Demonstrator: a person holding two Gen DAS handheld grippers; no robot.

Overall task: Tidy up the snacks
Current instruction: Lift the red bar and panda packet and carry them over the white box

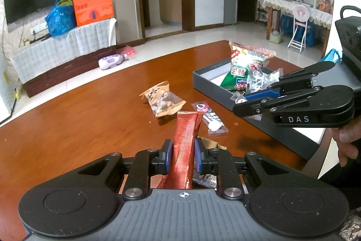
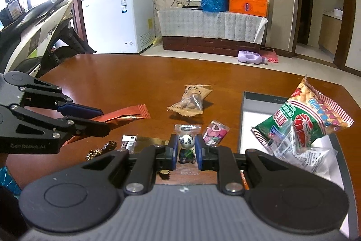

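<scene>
My left gripper (image 1: 183, 156) is shut on a long red foil packet (image 1: 186, 148), held above the brown table (image 1: 90, 119); the same packet (image 2: 126, 115) sticks out past its fingers in the right wrist view. My right gripper (image 2: 185, 151) is shut on a clear bag with a small panda figure (image 2: 186, 143). That gripper (image 1: 248, 108) hangs at the near edge of the grey box (image 1: 203, 80), which holds a green shrimp-cracker bag (image 1: 244, 70) and clear wrapped snacks.
Loose on the table lie a tan nut packet (image 1: 163, 102), a pink-printed clear packet (image 1: 208, 115), a gold wrapper (image 2: 150, 141) and a dark foil candy (image 2: 101, 150). A hand (image 1: 347, 141) grips the right tool. Beyond the table stand a TV cabinet and freezer.
</scene>
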